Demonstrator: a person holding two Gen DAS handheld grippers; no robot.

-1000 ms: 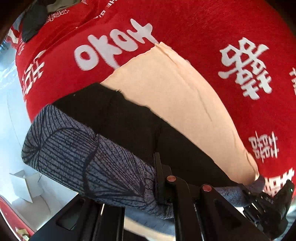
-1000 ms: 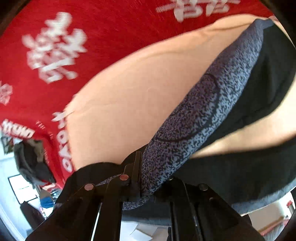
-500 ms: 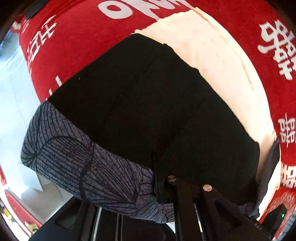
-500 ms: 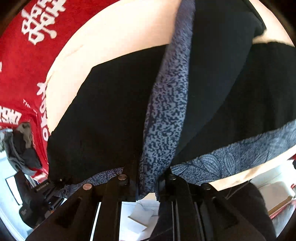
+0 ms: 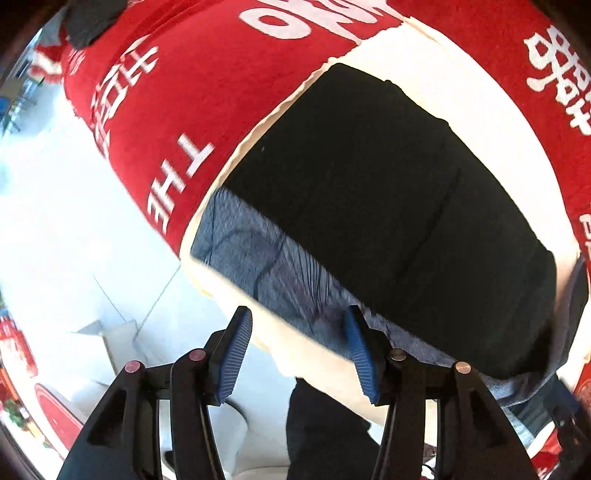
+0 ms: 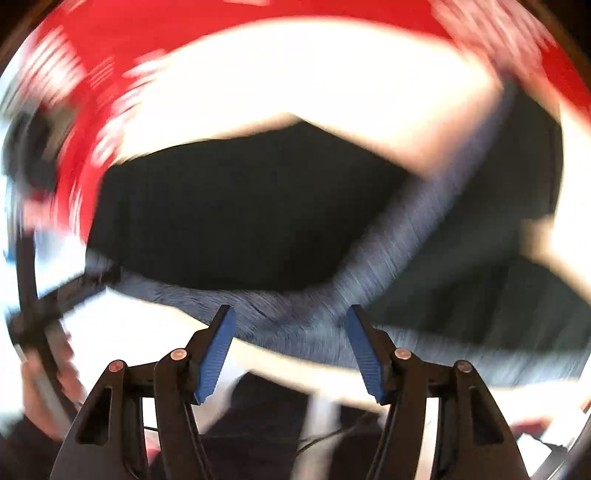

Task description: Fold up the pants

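The black pants (image 5: 388,203) lie folded flat on a cream cloth (image 5: 461,85), with their blue-grey leaf-patterned band (image 5: 266,258) along the near edge. My left gripper (image 5: 298,314) hovers just over that band; its jaws are opening and the blue pads (image 5: 232,354) stand clear of the fabric. The right wrist view is smeared by motion. There my right gripper (image 6: 290,310) is above the patterned band (image 6: 406,240) and the black pants (image 6: 240,214), its jaws opening with nothing pinched between them.
A red tablecloth (image 5: 192,74) with white lettering lies under the cream cloth. A dark garment (image 5: 92,18) sits at its far left corner. White floor (image 5: 55,221) lies beyond the table edge, and a person's dark trouser legs (image 5: 325,424) stand below the grippers.
Both grippers were shut on the patterned band and have let it go. The lifted fabric has come down and the pants now lie flat. The right wrist view has rolled sharply.
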